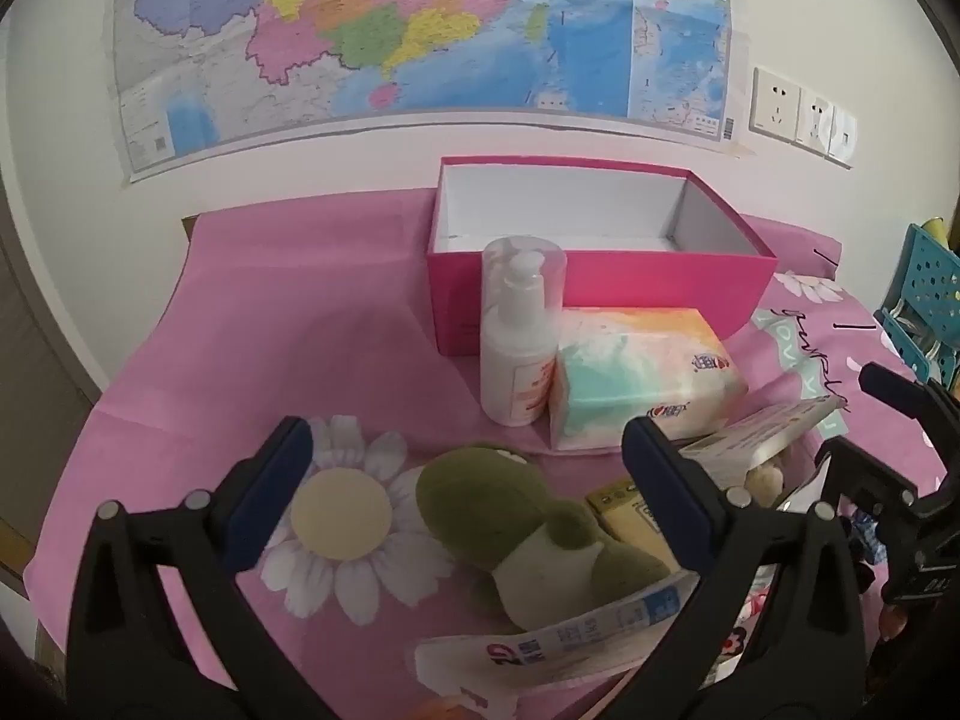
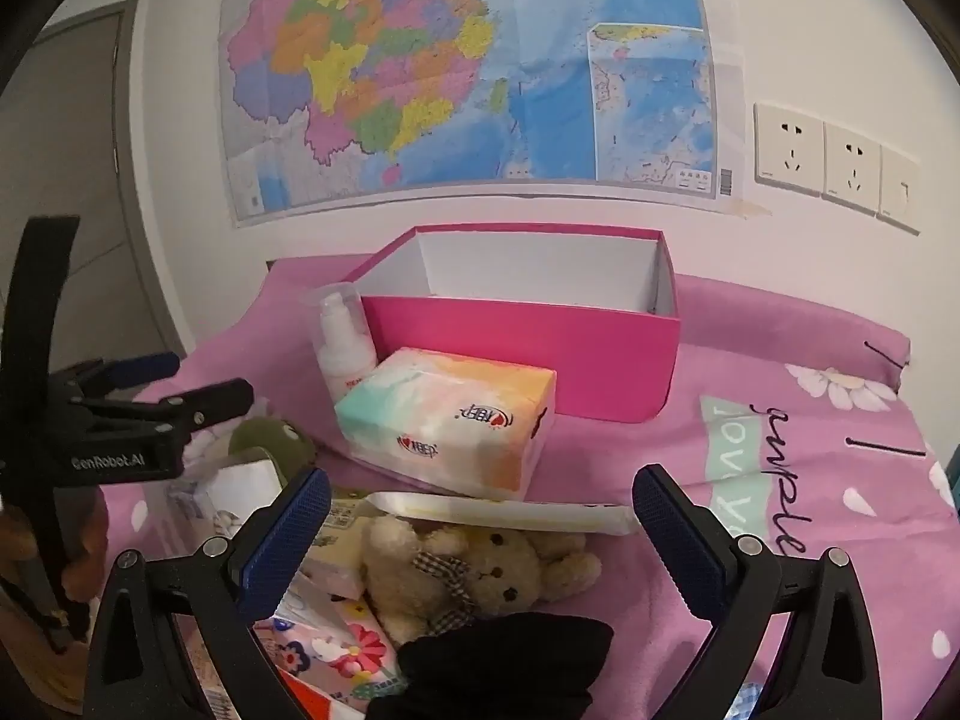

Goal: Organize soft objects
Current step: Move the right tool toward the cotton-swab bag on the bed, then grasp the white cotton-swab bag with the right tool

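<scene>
Two grippers hang over a desk draped in a pink flowered cloth [image 2: 780,360], both with jaws spread wide and nothing between the pads. An open pink box [image 1: 600,294] with white inner walls stands at the back, against a wall carrying a coloured map [image 2: 468,72] and a row of sockets [image 2: 834,162]. Just in front of the box stand a white pump bottle [image 1: 519,354] under a clear cap and, beside it, a pastel tissue pack [image 2: 450,420] — these two lie between the soft toys and the box.

Left gripper [image 1: 468,492]: a green plush toy [image 1: 516,522] with a pale belly lies on its side between and beyond the jaws, partly covered by a printed packet [image 1: 552,642]. Right gripper [image 2: 480,534]: a beige teddy bear [image 2: 474,570] with a checked bow lies on its back, a long white packet [image 2: 504,510] just behind it, a black cloth [image 2: 510,660] overlapping its lower body — a floral packet [image 2: 336,654] sits to the side.
</scene>
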The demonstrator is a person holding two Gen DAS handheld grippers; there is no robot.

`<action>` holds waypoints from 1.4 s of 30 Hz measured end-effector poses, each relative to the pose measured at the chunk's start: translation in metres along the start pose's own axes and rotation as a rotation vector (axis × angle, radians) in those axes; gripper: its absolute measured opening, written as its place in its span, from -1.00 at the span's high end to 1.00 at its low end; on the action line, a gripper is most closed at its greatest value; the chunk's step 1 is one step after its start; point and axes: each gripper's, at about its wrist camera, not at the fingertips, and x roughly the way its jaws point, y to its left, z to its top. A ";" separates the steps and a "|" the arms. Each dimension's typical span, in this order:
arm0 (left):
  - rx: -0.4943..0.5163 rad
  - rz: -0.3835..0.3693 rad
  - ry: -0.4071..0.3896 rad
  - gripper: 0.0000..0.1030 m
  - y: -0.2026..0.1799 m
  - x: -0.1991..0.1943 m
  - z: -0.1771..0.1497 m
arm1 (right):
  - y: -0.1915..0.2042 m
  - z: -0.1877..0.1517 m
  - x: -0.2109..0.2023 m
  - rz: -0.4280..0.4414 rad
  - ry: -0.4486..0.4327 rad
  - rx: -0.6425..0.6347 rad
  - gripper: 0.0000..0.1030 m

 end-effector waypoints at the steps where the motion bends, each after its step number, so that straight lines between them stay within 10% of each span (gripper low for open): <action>1: 0.000 -0.001 0.001 -1.00 0.000 0.000 0.000 | 0.000 0.000 0.000 -0.001 -0.001 0.005 -0.99; 32: 0.028 -0.080 0.037 -1.00 0.034 -0.015 -0.027 | 0.003 -0.015 -0.011 0.177 0.071 -0.013 -0.92; 42: 0.024 -0.278 0.128 -1.00 0.055 -0.032 -0.056 | 0.038 -0.030 0.009 0.454 0.233 -0.062 -0.17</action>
